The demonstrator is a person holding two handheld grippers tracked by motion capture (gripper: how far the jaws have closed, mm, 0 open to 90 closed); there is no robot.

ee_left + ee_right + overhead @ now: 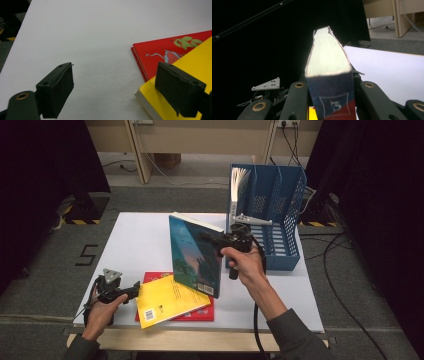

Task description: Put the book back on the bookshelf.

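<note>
1. Fingers (297, 100) of the right gripper (212, 239) are clenching a blue book (195, 255), one on each cover (its page edges are facing the right gripper view).
2. Blue book is standing upright above the bench (140, 245), tilted slightly, just left of the blue rack (280, 215).
3. Left gripper (131, 291) is resting low at the bench's near left corner, its fingers (56, 87) spread wide and released, gripping nothing.
4. One left finger is overlapping the corner of a yellow book (170, 301), which is lying flat on a red book (165, 51).
5. Another book (240, 182) is standing in the rack's left slot.
</note>
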